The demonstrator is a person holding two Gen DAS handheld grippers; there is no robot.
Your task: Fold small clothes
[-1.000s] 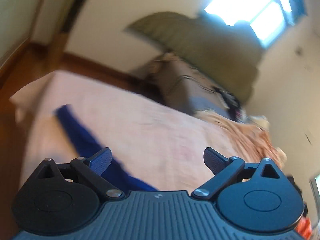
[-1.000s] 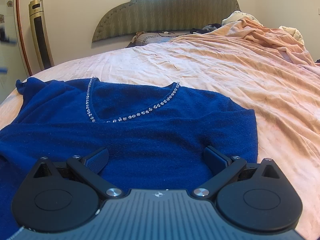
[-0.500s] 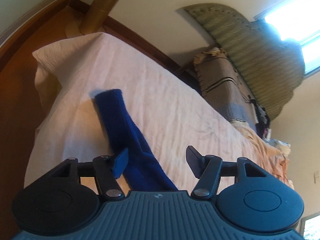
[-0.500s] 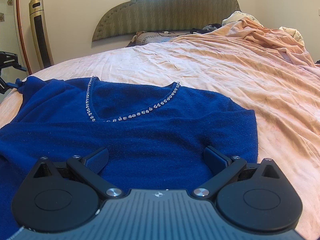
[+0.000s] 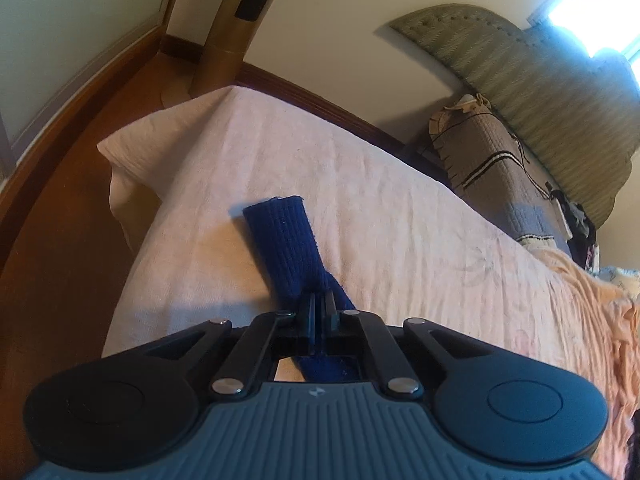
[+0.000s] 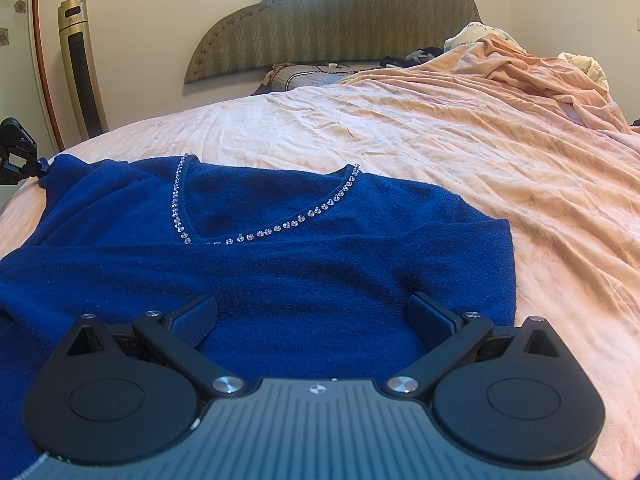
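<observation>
On the bed, your left gripper pinches the sweater sleeve; right gripper hangs open. Sweater flat, folding barely begun.

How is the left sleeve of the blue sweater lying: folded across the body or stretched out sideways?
Stretched out. The sleeve lies away from the body on the bedsheet, its cuff unfolded, pinched by the left gripper.

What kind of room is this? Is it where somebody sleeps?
Yes, it looks like a bedroom. There is a big bed with a rumpled peach sheet, a padded headboard against the wall, and a pillow lying near it. A blue sweater is spread on the bed for folding.
</observation>
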